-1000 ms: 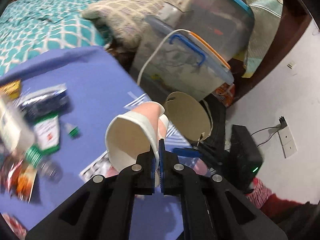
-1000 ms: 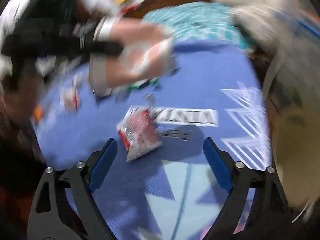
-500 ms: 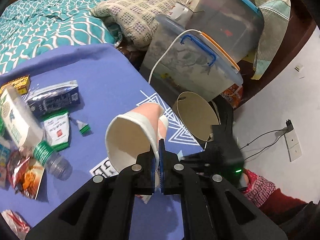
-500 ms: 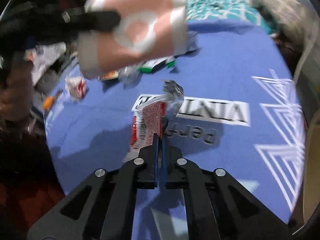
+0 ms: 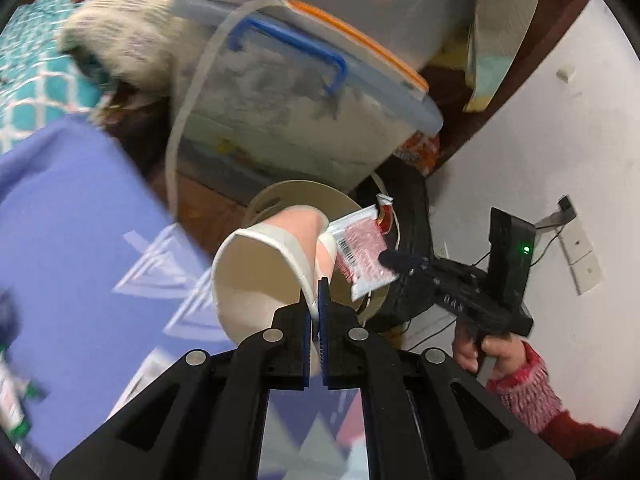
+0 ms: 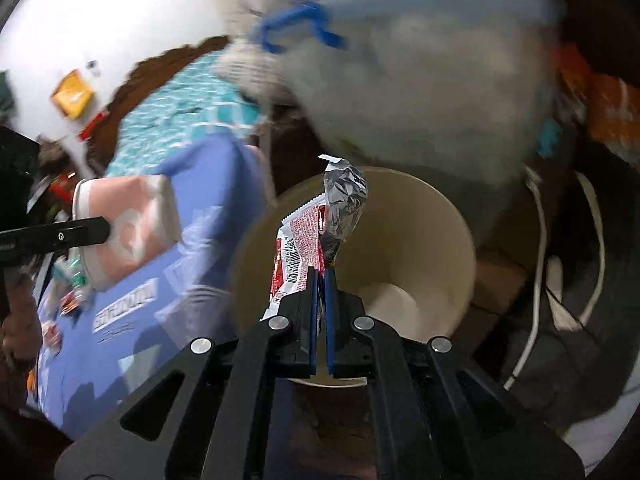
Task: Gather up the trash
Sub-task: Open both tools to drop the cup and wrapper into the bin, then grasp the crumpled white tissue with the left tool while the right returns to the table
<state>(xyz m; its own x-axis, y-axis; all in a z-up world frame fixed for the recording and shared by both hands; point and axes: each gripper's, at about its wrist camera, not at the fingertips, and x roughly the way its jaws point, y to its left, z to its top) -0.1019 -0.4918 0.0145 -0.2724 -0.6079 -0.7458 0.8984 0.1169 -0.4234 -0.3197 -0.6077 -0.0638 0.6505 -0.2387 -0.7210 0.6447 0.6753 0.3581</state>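
My left gripper [image 5: 319,292] is clamped tight on the rim of one paper cup [image 5: 256,280], pink with white bands, its open mouth turned toward my camera. From the right wrist view the same cup [image 6: 128,228] hangs at the left, above the purple mat [image 6: 132,320], pinched on the black fingers [image 6: 80,234] of that gripper.

My right gripper [image 6: 320,280] is closed on one red-and-white wrapper [image 6: 296,260], holding it by its lower edge. Its upper part folds over to show crumpled silver foil, and a barcode is readable on the red side. The wrapper stands directly over the mouth of one beige bin [image 6: 420,240], which sits on the floor just beyond the right edge of the mat. From the left wrist view that wrapper [image 5: 360,254] shows to the right of the cup, in front of the bin [image 5: 280,196], with the right gripper [image 5: 394,258] reaching in from the right and one hand [image 5: 484,354] in a red cuff holding its handle.

Behind the bin I count one clear storage box [image 5: 304,108] with a blue handle, and a second, blurred box stacked farther back. One white cable [image 6: 540,240] loops down on the right. A few small scraps lie at the near left of the mat [image 5: 68,240], too blurred to count.
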